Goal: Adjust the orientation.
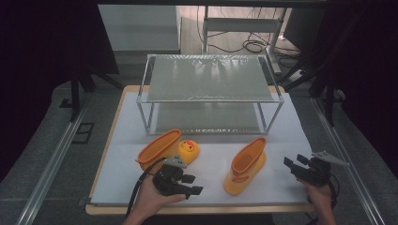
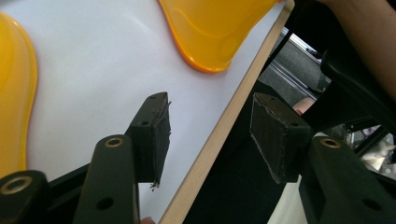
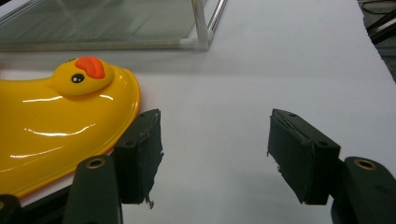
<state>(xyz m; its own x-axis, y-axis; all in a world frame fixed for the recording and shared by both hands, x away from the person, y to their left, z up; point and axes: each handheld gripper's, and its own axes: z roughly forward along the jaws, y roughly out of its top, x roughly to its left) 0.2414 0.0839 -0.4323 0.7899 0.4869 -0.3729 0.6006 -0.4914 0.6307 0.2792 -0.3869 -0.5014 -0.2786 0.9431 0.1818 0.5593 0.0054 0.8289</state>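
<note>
Boots: two yellow rubber boots with orange rims and soles, each with a duck face on the toe.
Left boot: lay on its side on the white table, opening towards the left, duck toe towards the centre; just in front of the rack.
Right boot: stood upright right of centre, orange opening up, toe towards the table's front edge.
Surface: glossy, with light streaks on the yellow; the duck had an orange beak and a black eye.
Left gripper: held by the left hand just in front of the left boot, touching nothing; jaws wide apart, pads bare.
Right gripper: held by the right hand at the table's right edge, near the right boot but apart from it; jaws spread, nothing between them.
Cut off: in the left gripper view both boots ran out of frame, showing curved yellow parts alone; which part of each could not be told.
Hidden: in the right gripper view the boot's shaft lay beyond the left edge; its near edge passed behind one jaw.
Hard to make out: the right boot's duck face in the high view, too small.
</note>
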